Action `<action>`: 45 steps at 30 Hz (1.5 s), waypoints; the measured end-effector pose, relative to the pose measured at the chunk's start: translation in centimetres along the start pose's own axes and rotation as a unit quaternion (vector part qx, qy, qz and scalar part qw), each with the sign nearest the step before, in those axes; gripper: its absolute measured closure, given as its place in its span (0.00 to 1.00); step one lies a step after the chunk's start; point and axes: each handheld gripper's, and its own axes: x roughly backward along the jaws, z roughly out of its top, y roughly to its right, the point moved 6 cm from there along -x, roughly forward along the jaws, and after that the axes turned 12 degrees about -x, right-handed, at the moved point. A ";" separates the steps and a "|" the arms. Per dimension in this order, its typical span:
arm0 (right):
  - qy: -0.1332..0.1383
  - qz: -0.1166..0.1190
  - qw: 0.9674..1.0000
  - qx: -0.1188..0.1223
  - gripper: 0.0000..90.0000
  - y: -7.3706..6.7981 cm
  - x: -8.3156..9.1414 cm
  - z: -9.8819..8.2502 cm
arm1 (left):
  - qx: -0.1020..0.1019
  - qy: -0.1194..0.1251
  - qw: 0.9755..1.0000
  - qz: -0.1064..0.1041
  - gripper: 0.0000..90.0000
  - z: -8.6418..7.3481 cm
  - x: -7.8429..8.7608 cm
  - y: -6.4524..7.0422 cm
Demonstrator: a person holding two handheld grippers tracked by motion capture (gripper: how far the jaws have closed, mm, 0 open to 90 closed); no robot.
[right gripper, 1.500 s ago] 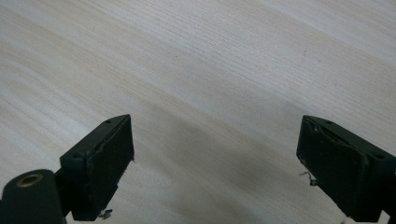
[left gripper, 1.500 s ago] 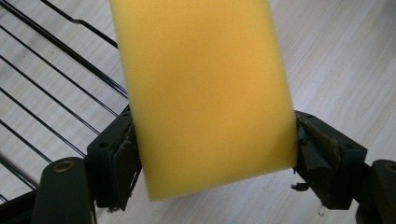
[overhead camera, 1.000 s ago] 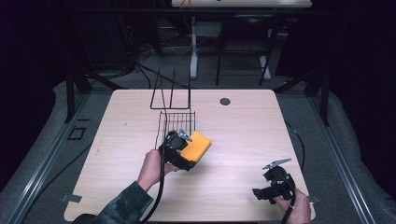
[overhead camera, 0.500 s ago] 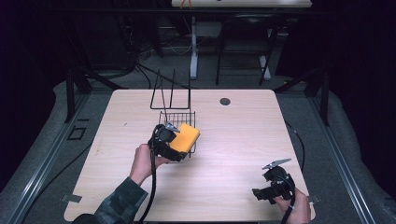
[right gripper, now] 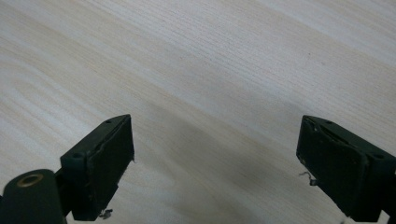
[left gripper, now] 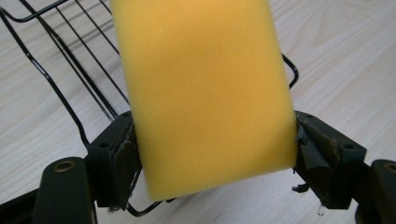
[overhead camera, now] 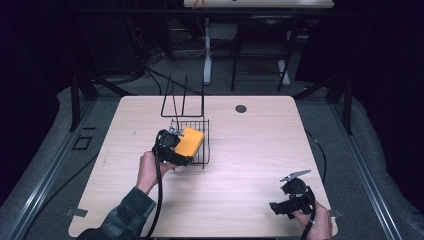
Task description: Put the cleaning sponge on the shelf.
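Shining from above onto the pale wooden table [overhead camera: 250, 150], leaving the room around it very dark, almost black. Looking a bit soft and grainy in the high view. Showing up bright and sharp on the yellow sponge [left gripper: 201, 93] in the left gripper view, blurring a little near its top edge. Casting a soft grey shadow on the wood between the jaws in the right gripper view. Giving off no strong glare.
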 end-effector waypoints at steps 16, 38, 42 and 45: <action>0.002 0.000 1.000 0.000 0.12 0.0 0.1 0.0 | 0.028 0.000 1.000 0.014 0.26 -0.4 -1.8 -1.7; 0.004 0.000 1.000 0.009 0.12 -0.3 0.2 -0.1 | 0.072 0.004 0.997 0.000 0.24 -0.5 -3.3 -2.1; 0.005 -0.001 1.000 0.011 0.12 -0.4 0.3 0.0 | 0.068 -0.002 0.998 0.004 0.23 -0.5 -3.5 -1.7; 0.004 0.000 1.000 0.014 0.12 -0.4 0.3 0.0 | 0.066 0.003 0.998 0.009 0.18 -0.4 -3.5 -1.6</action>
